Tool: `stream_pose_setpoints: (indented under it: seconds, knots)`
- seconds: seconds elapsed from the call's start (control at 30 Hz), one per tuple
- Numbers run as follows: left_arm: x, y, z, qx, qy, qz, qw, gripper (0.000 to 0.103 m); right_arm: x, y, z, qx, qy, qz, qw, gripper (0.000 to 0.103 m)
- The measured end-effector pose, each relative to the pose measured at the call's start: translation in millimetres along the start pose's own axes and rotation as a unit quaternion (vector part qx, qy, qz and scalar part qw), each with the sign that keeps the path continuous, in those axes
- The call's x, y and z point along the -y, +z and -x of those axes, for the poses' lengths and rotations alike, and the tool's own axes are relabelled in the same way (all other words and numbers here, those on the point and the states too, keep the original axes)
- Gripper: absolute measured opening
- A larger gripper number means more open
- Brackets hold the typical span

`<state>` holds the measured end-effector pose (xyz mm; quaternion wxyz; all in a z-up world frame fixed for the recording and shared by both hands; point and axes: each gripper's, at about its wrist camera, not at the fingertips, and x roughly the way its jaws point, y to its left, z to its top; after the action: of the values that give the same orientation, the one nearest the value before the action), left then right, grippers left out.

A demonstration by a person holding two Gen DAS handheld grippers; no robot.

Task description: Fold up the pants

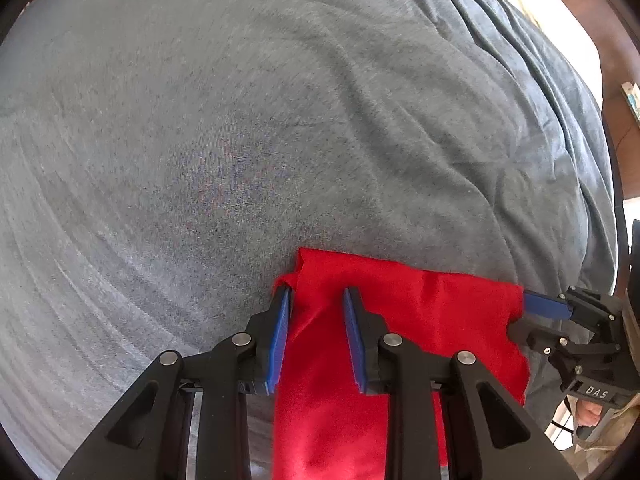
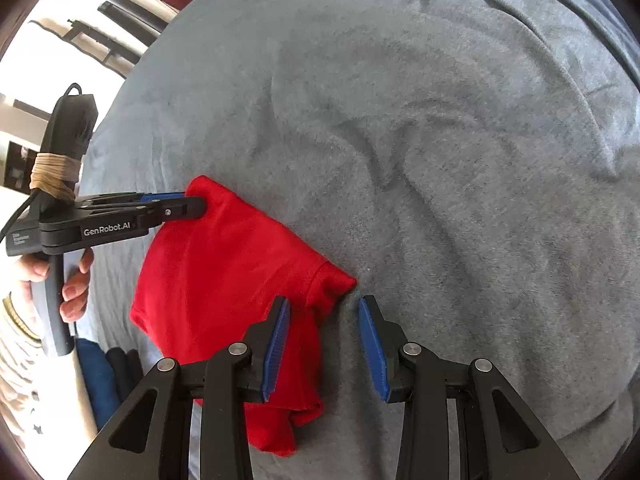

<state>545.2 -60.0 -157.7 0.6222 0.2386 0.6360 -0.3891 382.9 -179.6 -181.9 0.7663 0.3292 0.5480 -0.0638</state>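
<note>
While the red fabric pants point(image 2: 224, 280) lie bunched and partly folded on the wrinkled grey-blue bed cover point(image 2: 440, 140), both black two-finger grippers with blue pads sit at the garment's far edge. In the left wrist view, the left gripper point(image 1: 316, 320) points steeply down with its jaws partly apart; red cloth fills the gap between them, the left pad standing at the garment's outer corner and the other pad resting on top of the fabric. The pads do not visibly pinch the cloth, so the jaws read as parted around it rather than clamped. From the right wrist view the same gripper point(image 2: 192, 204) shows side-on, its fingertips pushed into the top corner of the pants, and a hand point(image 2: 72, 284) wraps its dark handle below a striped sleeve point(image 2: 16, 332).

The right gripper point(image 2: 322, 320) also tilts downward, jaws partly spread. Its left pad lies over the red cloth near the right-hand corner of the pants, while its right pad sits on the bare bed cover just beside that corner; nothing is squeezed between them. In the left wrist view this gripper point(image 1: 528, 312) appears at the right, its blue pad touching the edge of the pants.

Dark blue and black folded items point(image 2: 108, 376) sit low at the left, near the person.
</note>
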Motion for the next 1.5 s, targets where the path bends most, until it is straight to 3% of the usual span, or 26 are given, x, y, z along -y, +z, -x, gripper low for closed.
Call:
stream_pose_setpoints:
  seconds: [0.1,0.13,0.2,0.3,0.4,0.67,0.87,0.9,0.93,0.97,1.0,1.07,1.1,1.17,1.33,1.5]
  knots:
    - [0,0,-4,-0.003,0.0,-0.001,1.0,0.027,1,1,-4,-0.005,0.002,0.001,1.0,0.037]
    - [0,0,-4,-0.003,-0.002,0.001,1.0,0.017,3,1,-4,-0.005,0.003,0.001,1.0,0.037]
    - [0,1,-6,-0.001,-0.009,0.004,1.0,0.012,3,1,-5,-0.004,0.002,0.004,1.0,0.036]
    - [2,1,0,0.015,0.003,0.001,0.9999,0.007,1,2,-7,-0.004,0.006,0.01,1.0,0.023]
    - [5,2,14,0.047,0.016,-0.006,0.9988,0.007,0,4,-5,0.002,0.009,0.017,1.0,0.012]
    - [-2,16,5,0.049,0.026,-0.009,0.9984,0.007,5,16,-2,0.024,-0.012,0.013,1.0,0.012]
    - [-5,13,7,0.038,0.047,0.004,0.9981,0.018,15,20,-9,0.007,-0.041,0.001,0.999,0.013]
    - [-6,13,10,0.037,0.066,0.009,0.9971,0.031,16,21,-8,0.007,-0.05,-0.001,0.999,0.014]
    - [-7,11,16,0.042,0.099,0.014,0.9941,0.052,18,22,-7,0.009,-0.062,-0.003,0.998,0.014]
    - [-7,9,25,0.056,0.134,0.018,0.9893,0.057,19,24,-6,0.01,-0.07,-0.003,0.997,0.014]
    - [-6,6,38,0.076,0.162,0.017,0.9838,0.057,20,26,-4,0.01,-0.074,-0.001,0.997,0.015]
    - [-4,3,53,0.089,0.181,0.024,0.9793,0.057,20,32,0,0.013,-0.083,0.007,0.996,0.022]
    - [-2,1,60,0.084,0.2,0.031,0.9756,0.057,19,35,3,0.016,-0.084,0.011,0.996,0.028]
    - [4,-6,74,0.087,0.227,0.046,0.9688,0.057,17,42,11,0.032,-0.08,0.026,0.996,0.028]
    - [26,-45,110,0.139,0.236,0.155,0.9492,0.062,6,55,19,0.043,-0.006,0.092,0.995,0.029]
    - [44,-104,110,0.171,0.177,0.304,0.9202,0.063,-16,63,17,0.025,0.044,0.181,0.982,0.029]
